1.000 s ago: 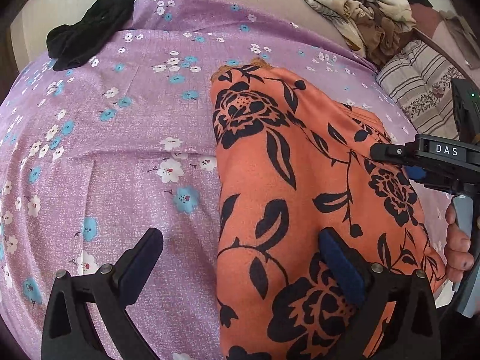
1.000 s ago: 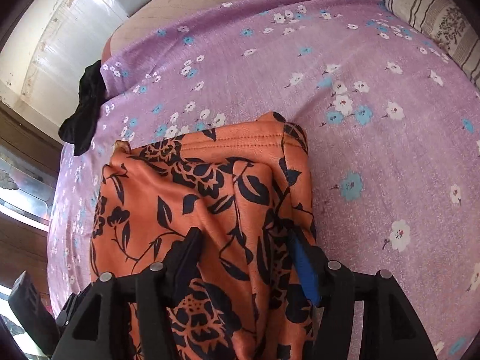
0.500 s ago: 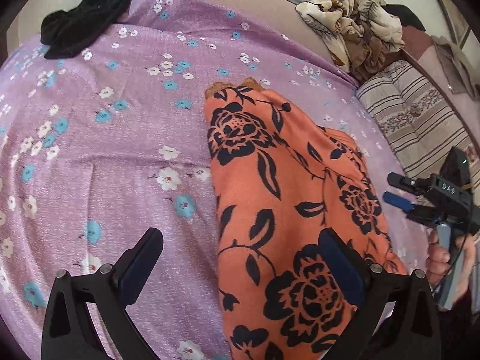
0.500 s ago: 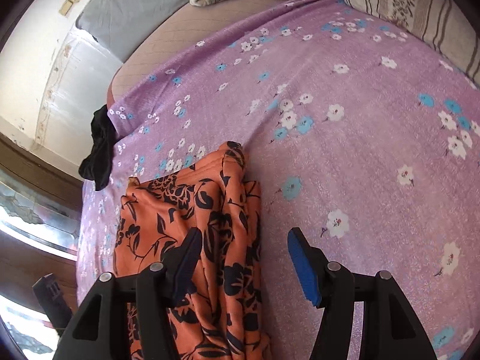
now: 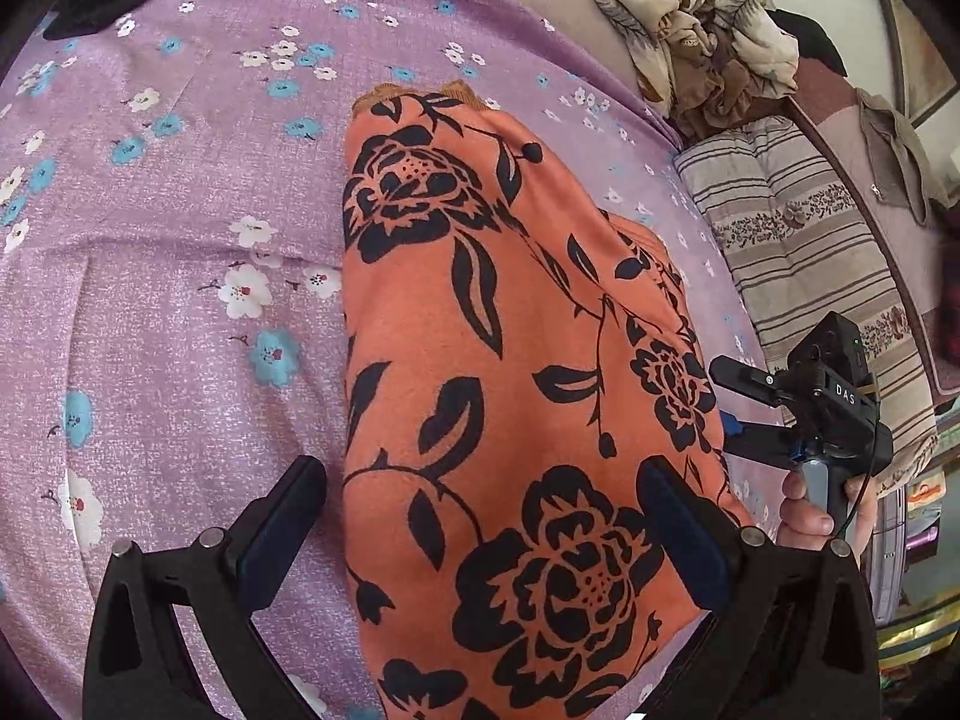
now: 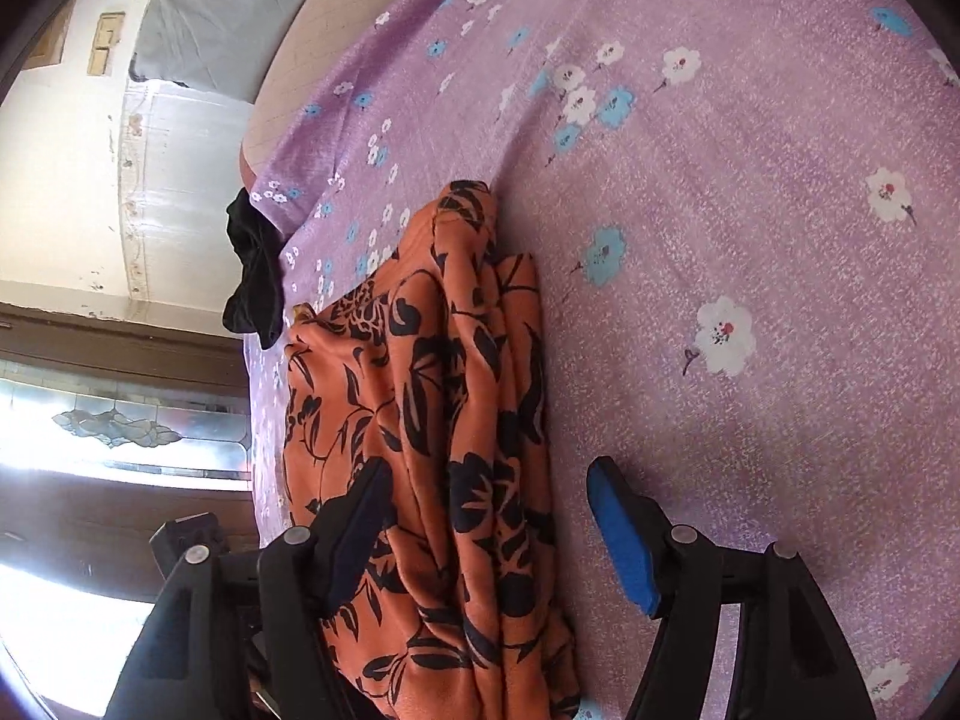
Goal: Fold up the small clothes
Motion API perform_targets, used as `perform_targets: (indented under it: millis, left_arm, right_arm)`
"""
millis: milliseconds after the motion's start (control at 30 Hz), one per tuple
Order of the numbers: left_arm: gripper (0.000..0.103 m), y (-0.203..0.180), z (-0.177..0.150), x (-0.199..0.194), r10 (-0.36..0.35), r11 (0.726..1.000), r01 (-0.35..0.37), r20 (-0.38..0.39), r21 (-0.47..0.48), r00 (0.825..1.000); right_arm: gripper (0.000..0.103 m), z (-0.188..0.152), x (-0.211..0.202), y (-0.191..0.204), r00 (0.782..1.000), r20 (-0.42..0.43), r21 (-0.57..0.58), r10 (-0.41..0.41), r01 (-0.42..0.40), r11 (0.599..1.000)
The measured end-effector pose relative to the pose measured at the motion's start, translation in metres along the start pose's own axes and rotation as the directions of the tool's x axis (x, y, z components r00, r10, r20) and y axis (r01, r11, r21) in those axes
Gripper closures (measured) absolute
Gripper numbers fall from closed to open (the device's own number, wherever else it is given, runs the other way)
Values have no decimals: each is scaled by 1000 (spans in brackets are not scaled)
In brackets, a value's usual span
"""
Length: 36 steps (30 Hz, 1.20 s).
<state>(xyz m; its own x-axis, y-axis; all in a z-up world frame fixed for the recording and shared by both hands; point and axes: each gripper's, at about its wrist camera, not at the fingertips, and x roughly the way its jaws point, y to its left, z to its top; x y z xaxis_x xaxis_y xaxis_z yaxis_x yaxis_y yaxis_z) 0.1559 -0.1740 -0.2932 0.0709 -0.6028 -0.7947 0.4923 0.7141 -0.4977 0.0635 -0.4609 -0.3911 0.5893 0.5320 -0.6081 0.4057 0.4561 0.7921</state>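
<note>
An orange garment with black flowers [image 5: 510, 360] lies folded lengthwise on the purple flowered bedsheet [image 5: 180, 300]. My left gripper [image 5: 480, 516] is open and hovers over the garment's near end, empty. My right gripper [image 6: 486, 516] is open over the garment's layered right edge [image 6: 474, 420], with no cloth pinched between its fingers. The right gripper also shows in the left wrist view [image 5: 738, 414], beside the garment's right side, held by a hand.
A black garment [image 6: 255, 276] lies at the sheet's far corner. A beige crumpled cloth [image 5: 702, 24] and a striped pillow [image 5: 804, 276] lie at the bed's right side. A wall and a window [image 6: 120, 438] stand to the left in the right wrist view.
The right gripper has let go of the garment's edge, opened and drawn back to the right side. The left gripper has stayed open and shifted slightly closer over the garment.
</note>
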Motion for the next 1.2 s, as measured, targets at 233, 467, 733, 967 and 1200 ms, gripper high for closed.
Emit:
perform_targets:
  millis: [233,467,733,967,1200]
  left_arm:
    - [0,-7,-2,9,131,990,-131,-2,45,991]
    - [0,-13,-4,14,168,984,-168,10,64,986]
    - [0,-15,-3,19,182,980,-183,19,76,983]
    - [0,-16,-3,21,189,979,-190,26,79,982]
    - [0,-18,-4,23,193,978,-195,32,80,981]
  right_arm:
    - [26,0,21,11,999,-40,-58,37,-39,998]
    - [18,1,36,29,998,-23,-96,56,-58,994]
    - [18,0,48,42,999,0,-135,39,-39,990]
    - [25,-3,49,44,1000,16,-153,5,-2,988]
    - [31,-8,47,44,999,31,-175,-28,33,984]
